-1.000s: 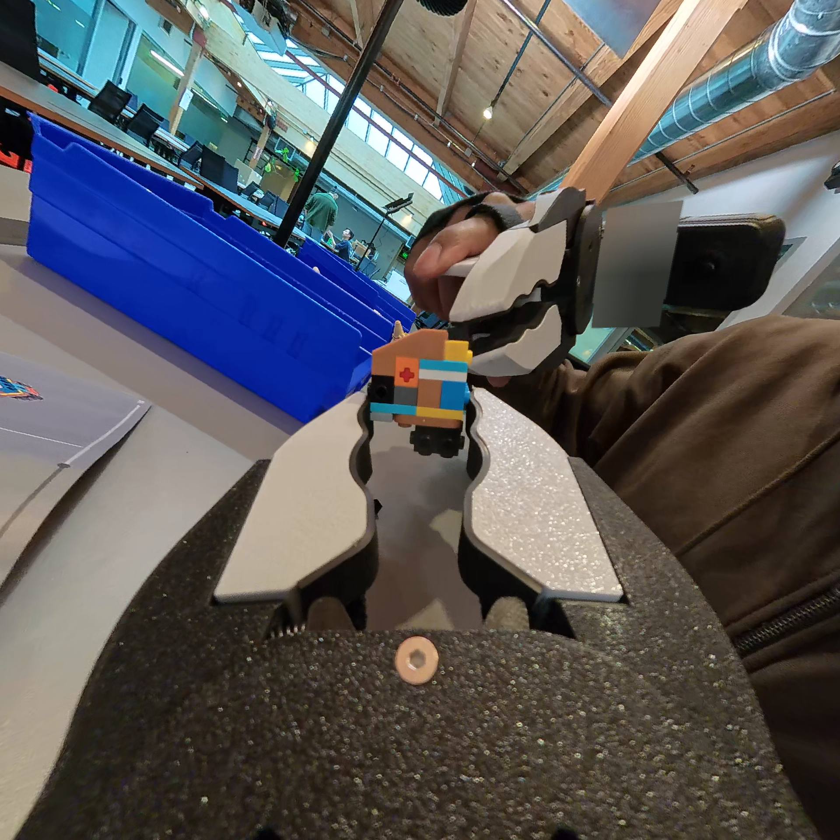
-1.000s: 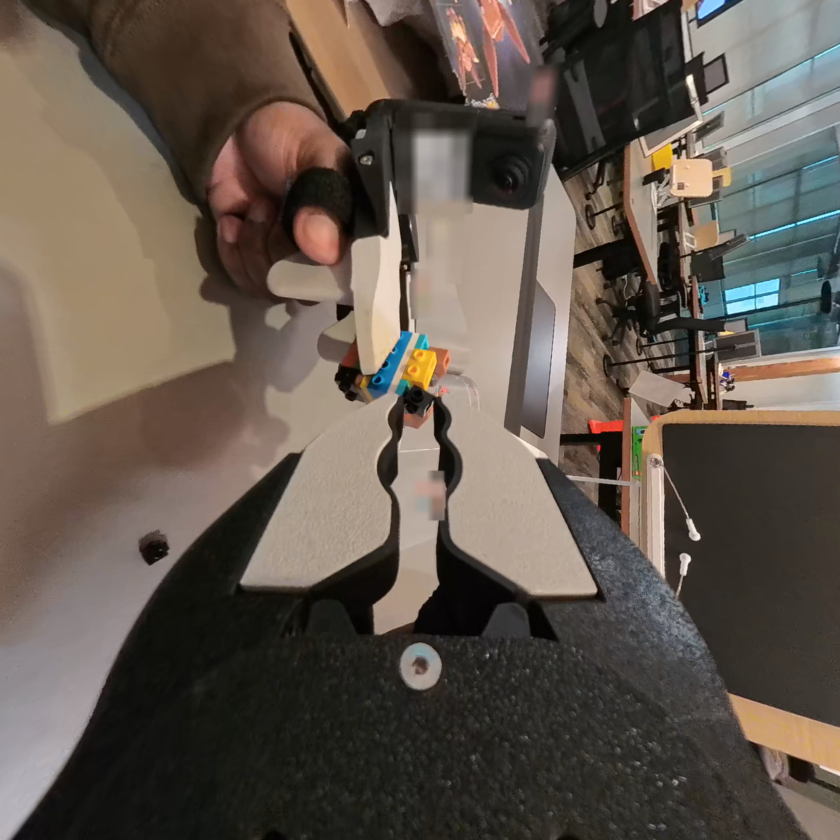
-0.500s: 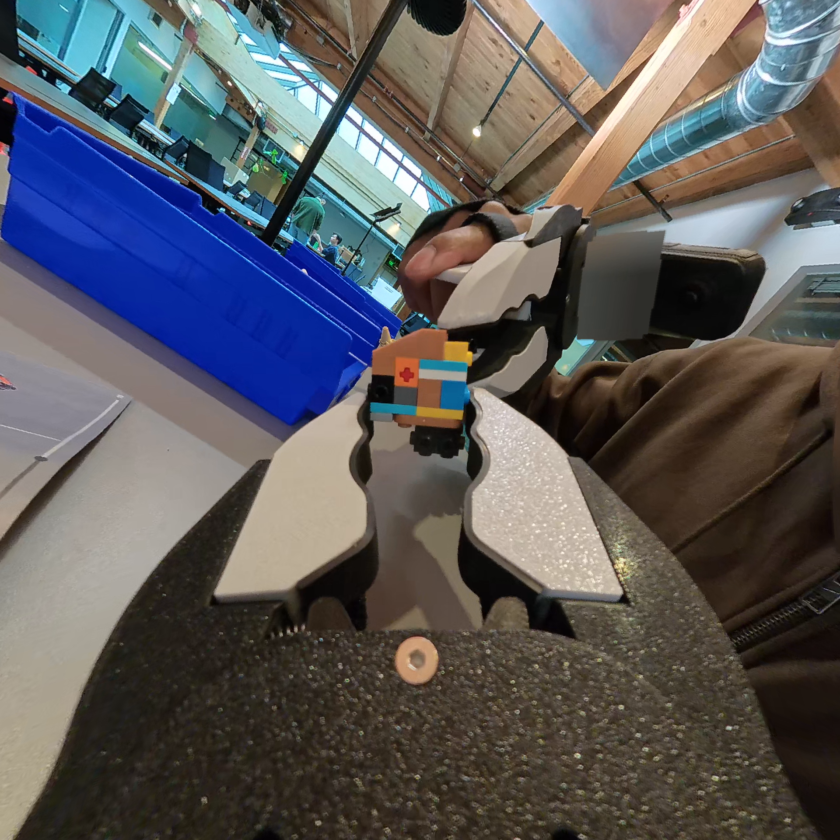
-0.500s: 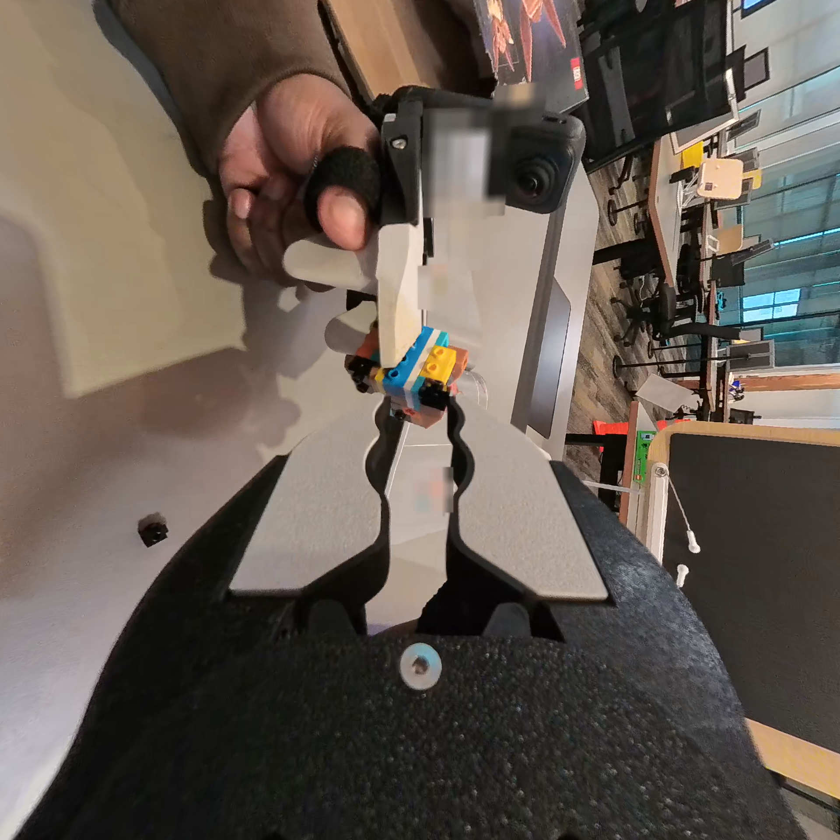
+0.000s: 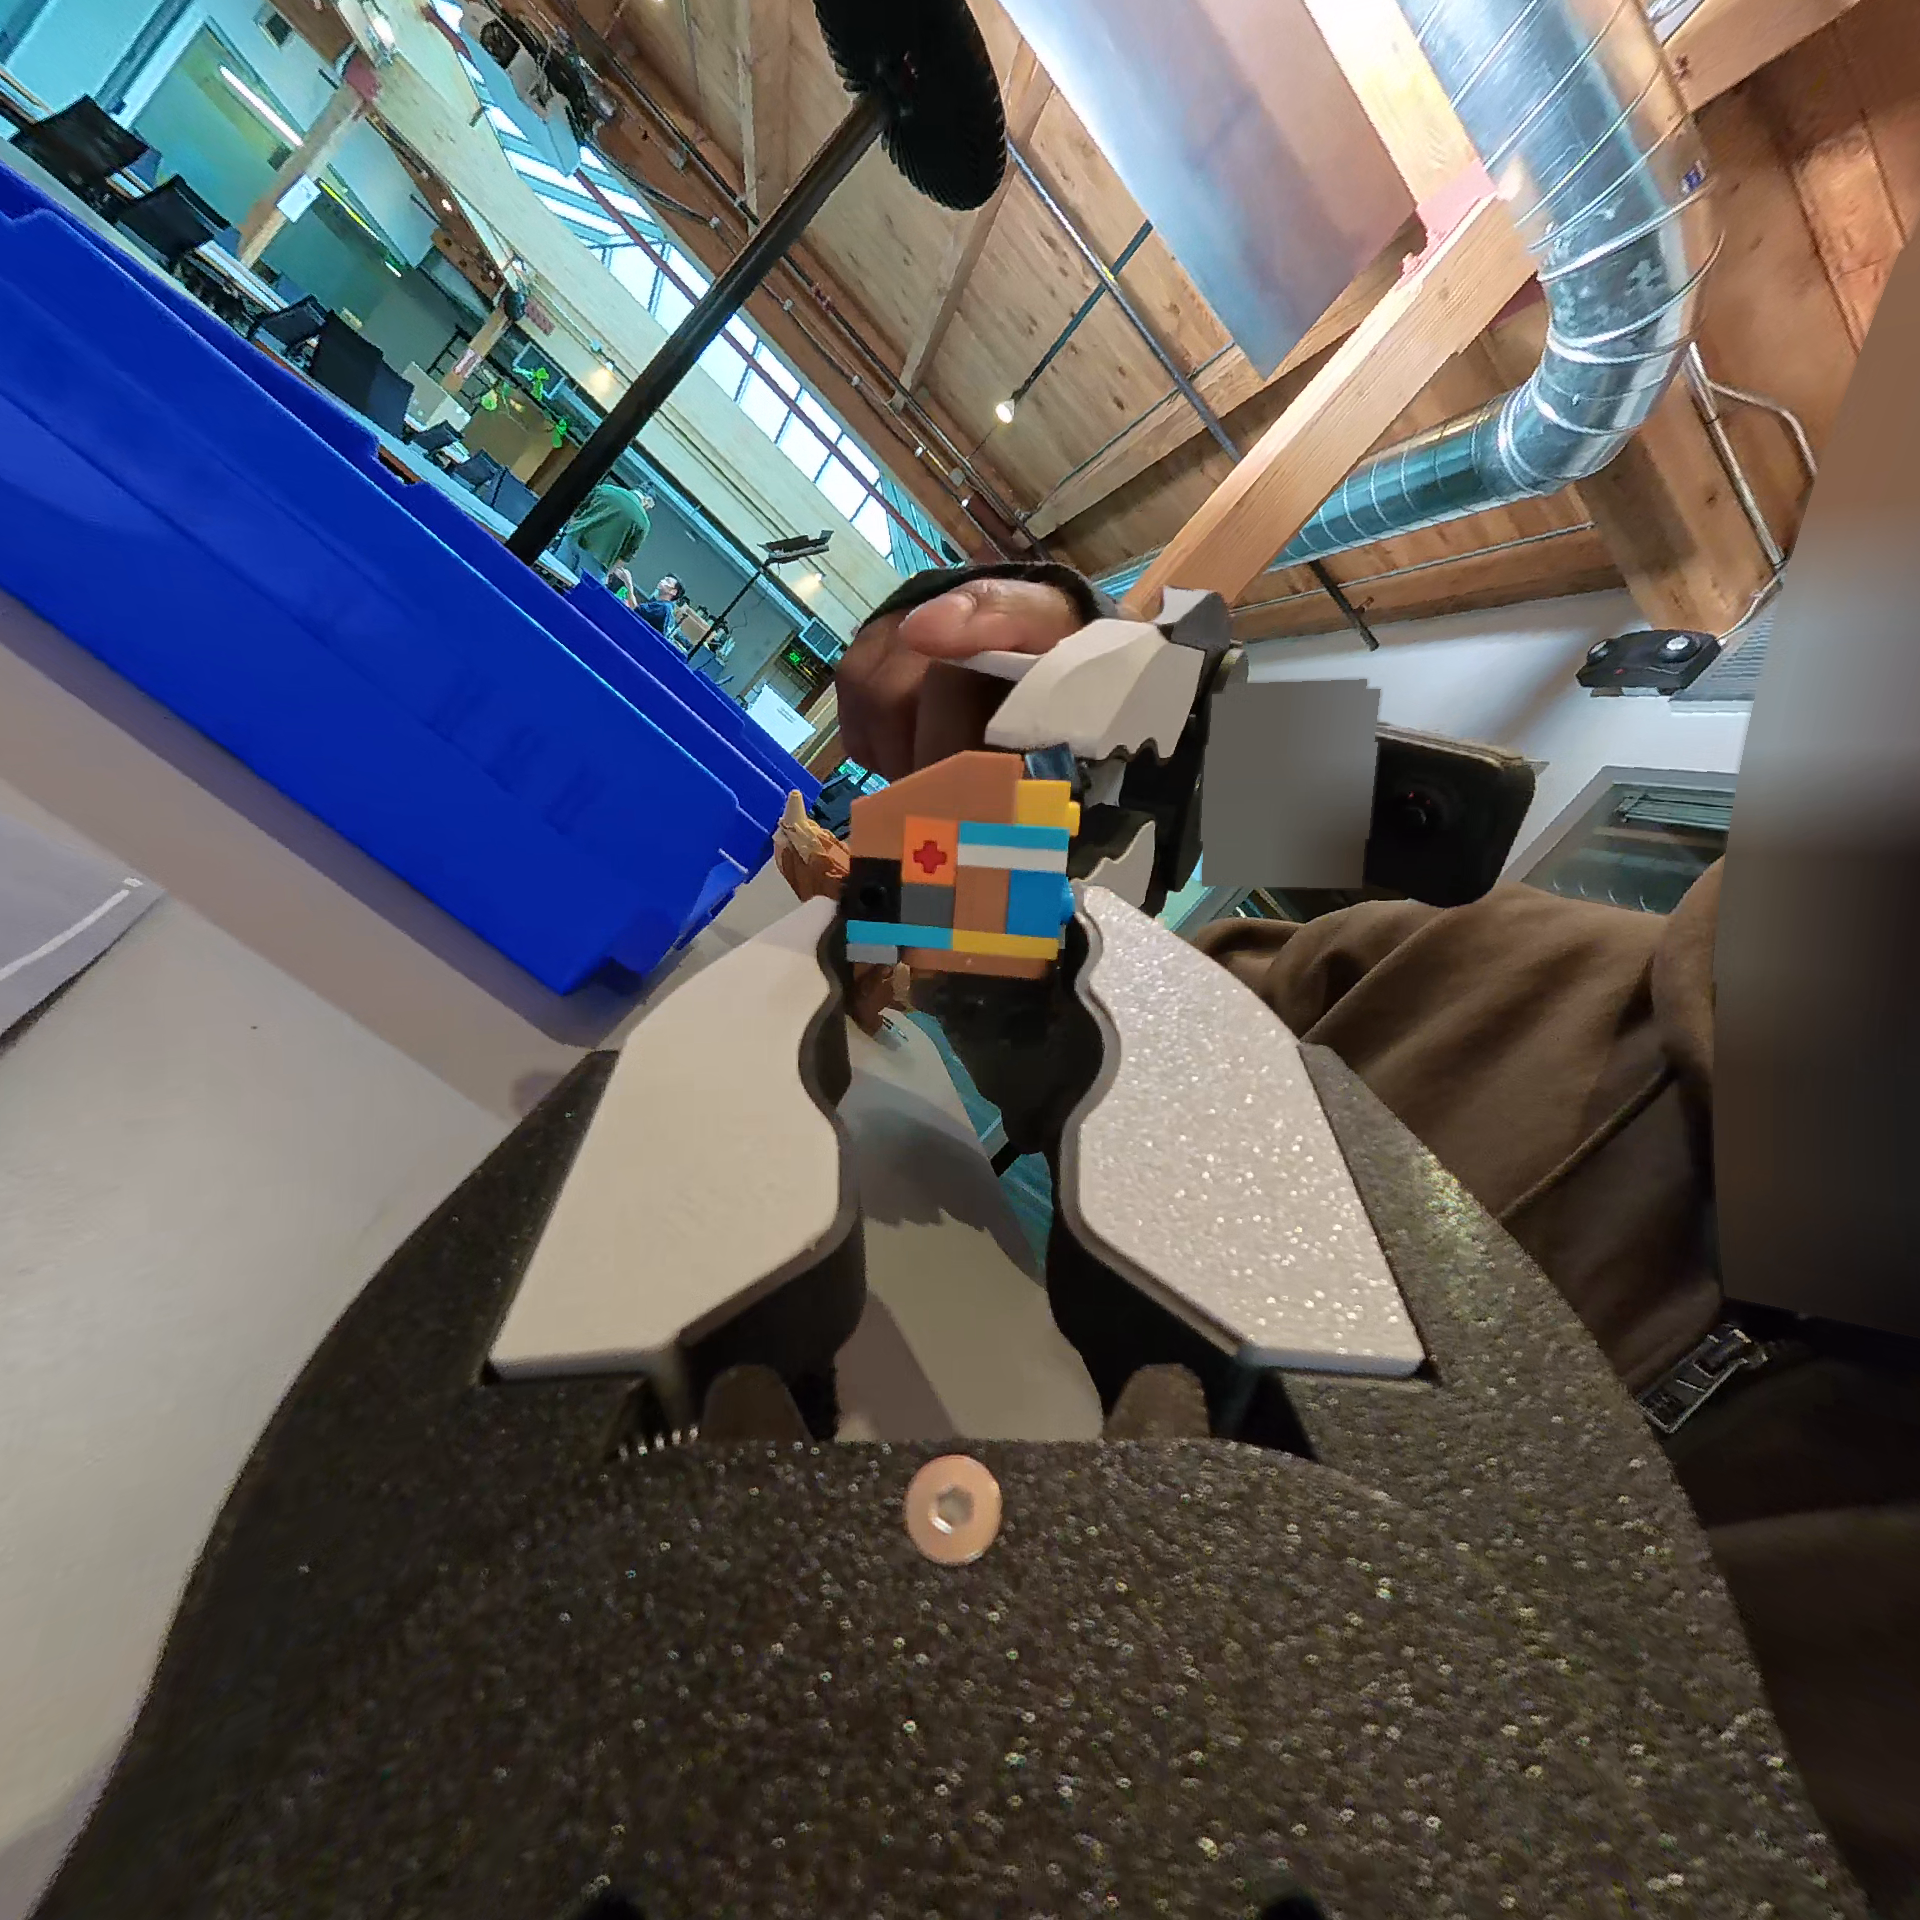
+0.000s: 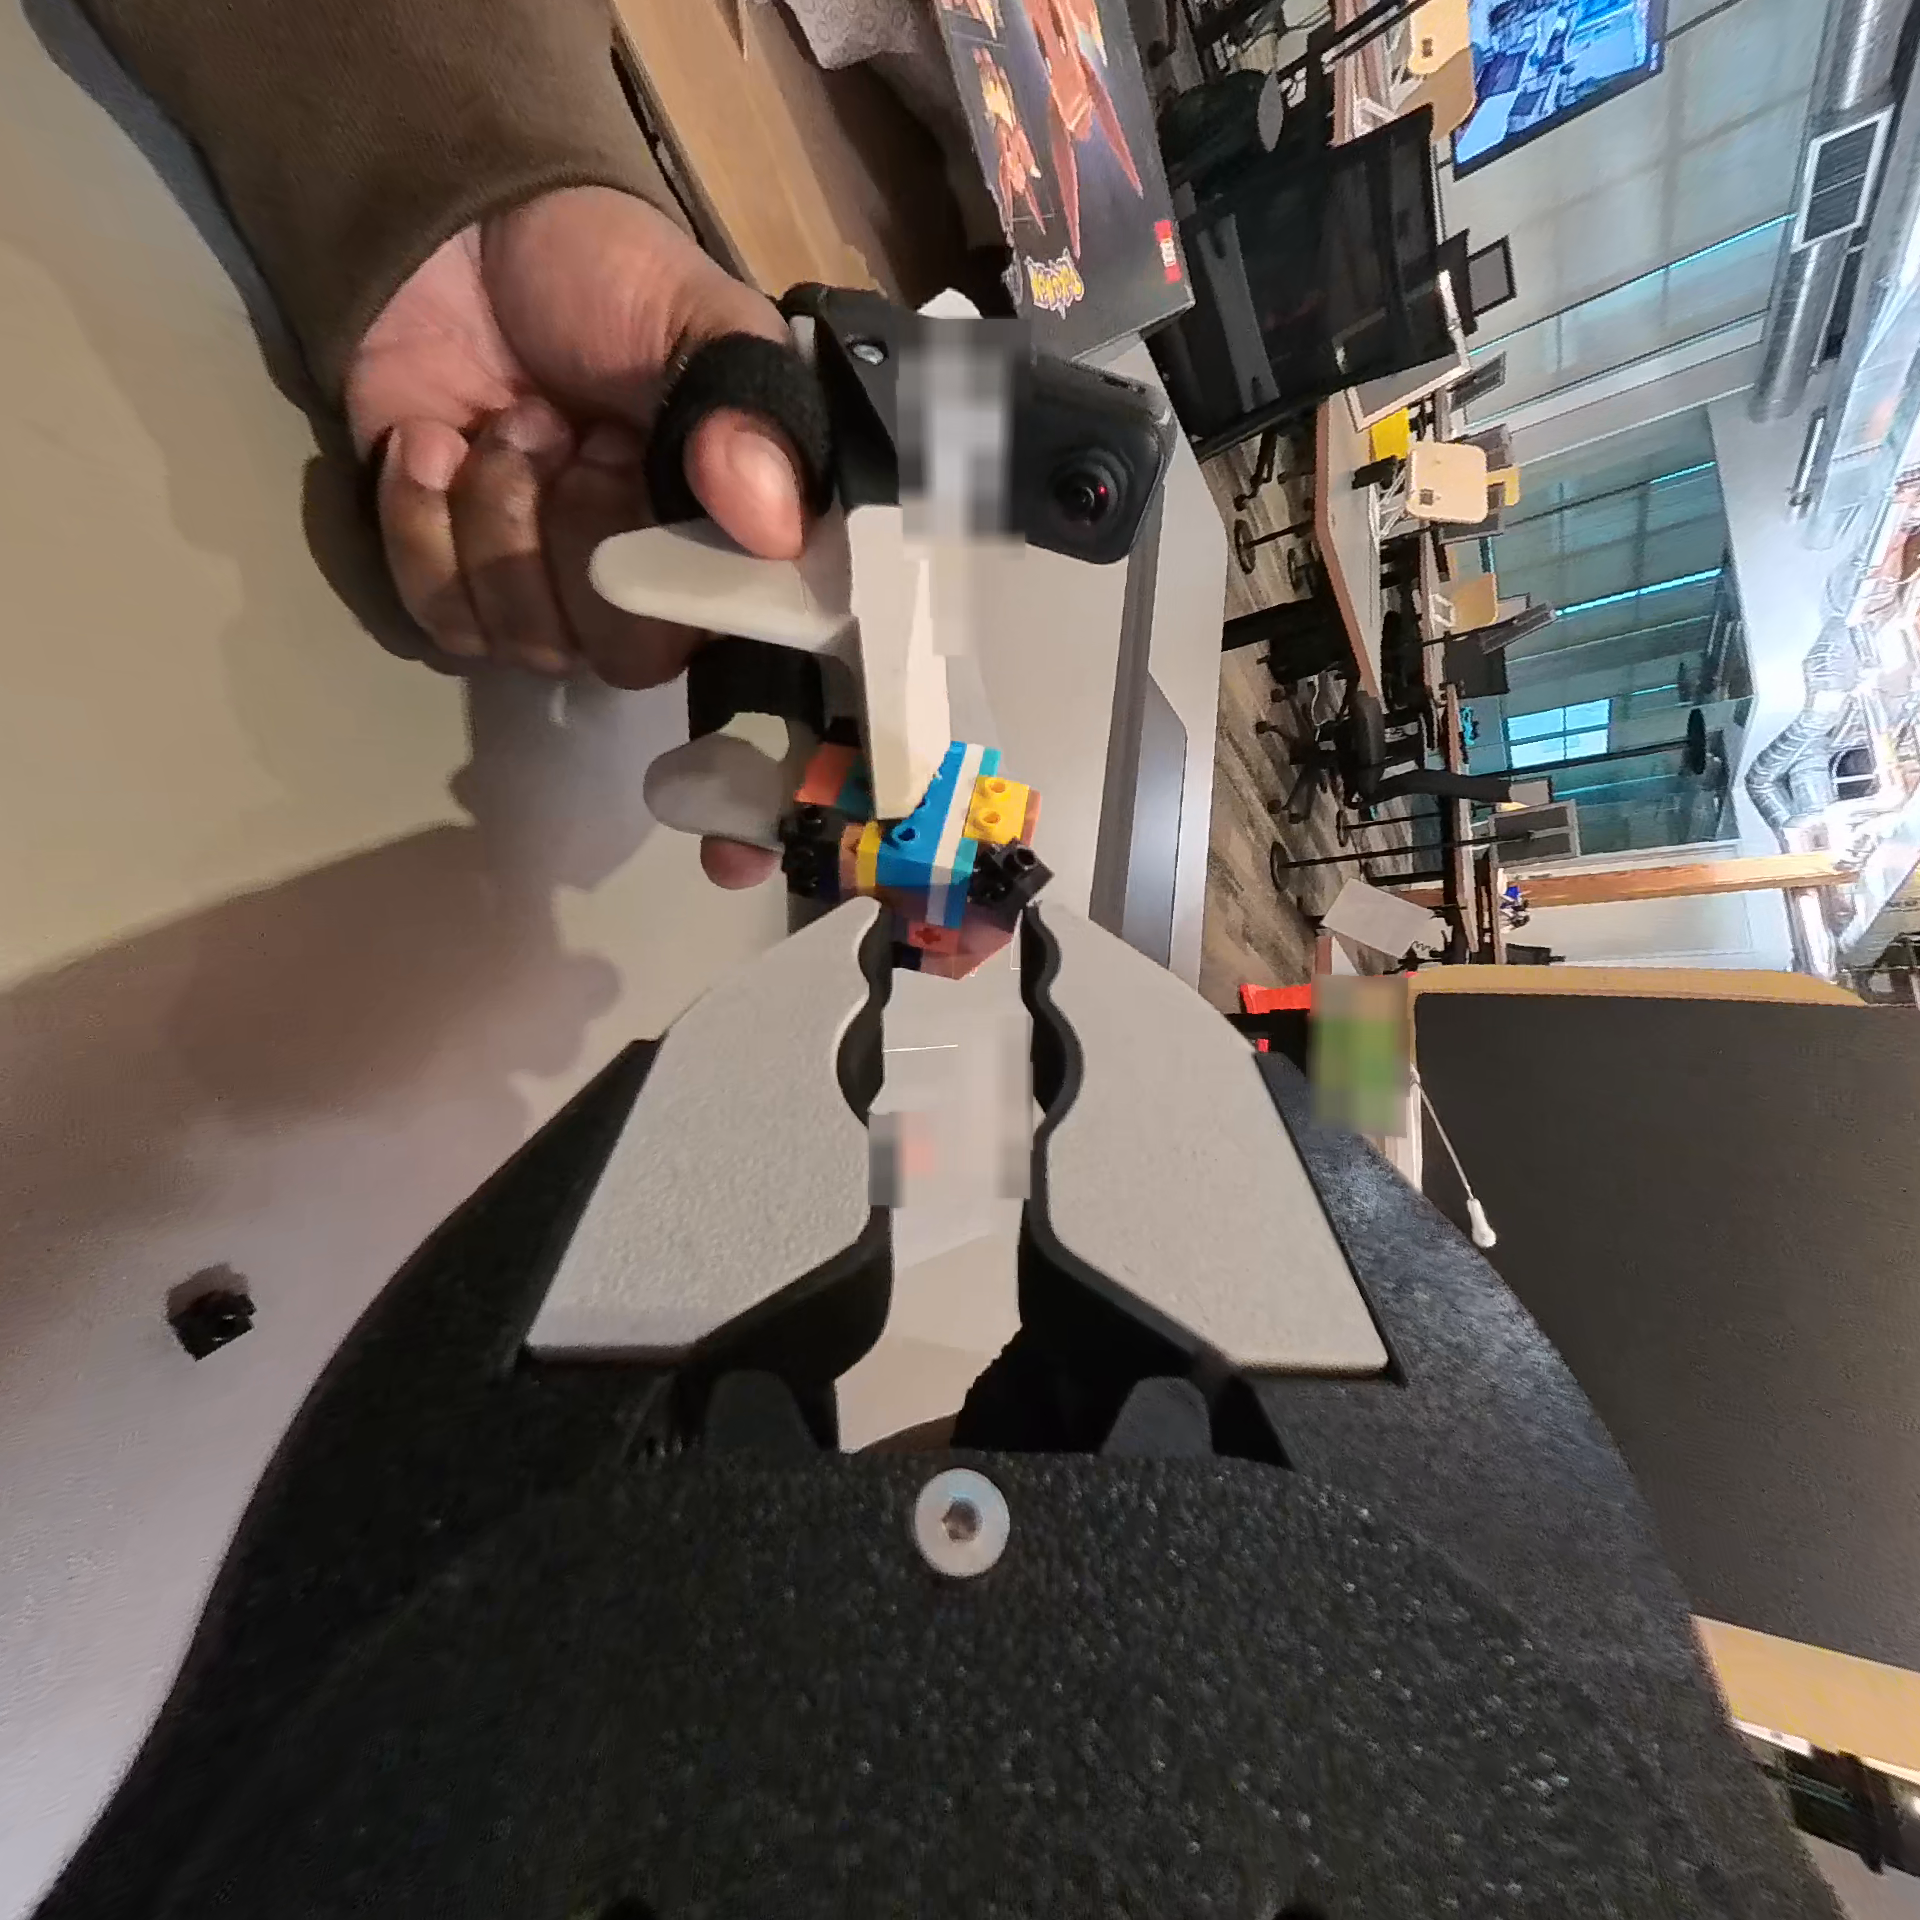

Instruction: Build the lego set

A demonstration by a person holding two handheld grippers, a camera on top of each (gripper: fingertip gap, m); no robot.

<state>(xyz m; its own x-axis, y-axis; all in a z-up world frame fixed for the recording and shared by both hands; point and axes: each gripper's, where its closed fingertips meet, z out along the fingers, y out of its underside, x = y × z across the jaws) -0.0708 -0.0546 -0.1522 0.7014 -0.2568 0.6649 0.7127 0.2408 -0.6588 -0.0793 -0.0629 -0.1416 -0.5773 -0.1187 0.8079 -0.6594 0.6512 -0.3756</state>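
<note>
The left wrist view shows the flat side of the small multicoloured brick model [image 5: 961, 883]: brown plates, blue, white and yellow stripes, an orange tile with a red cross, and a tan horn-like piece sticking out at its left. Behind it stands a row of blue plastic bins [image 5: 312, 686] on the grey table [image 5: 156, 1195]. The right wrist view shows instead the studded edge of the model [image 6: 925, 852], with black pieces at its sides, a loose small black brick [image 6: 211, 1324] lying apart on the table, and a dark printed set box [image 6: 1060, 156] farther off.

The left gripper [image 5: 956, 935] is narrowed onto the model, its grey fingertips pressing the model's left and right sides and holding it above the table. In the right wrist view one of its white fingers [image 6: 904, 675] lies across the blue stripe.

The right gripper [image 6: 951, 940] stands partly apart, its tips just beside the model's lower brown end; whether they actually pinch it I cannot tell. In the left wrist view it [image 5: 1101, 769] sits just behind the model's upper right corner.
</note>
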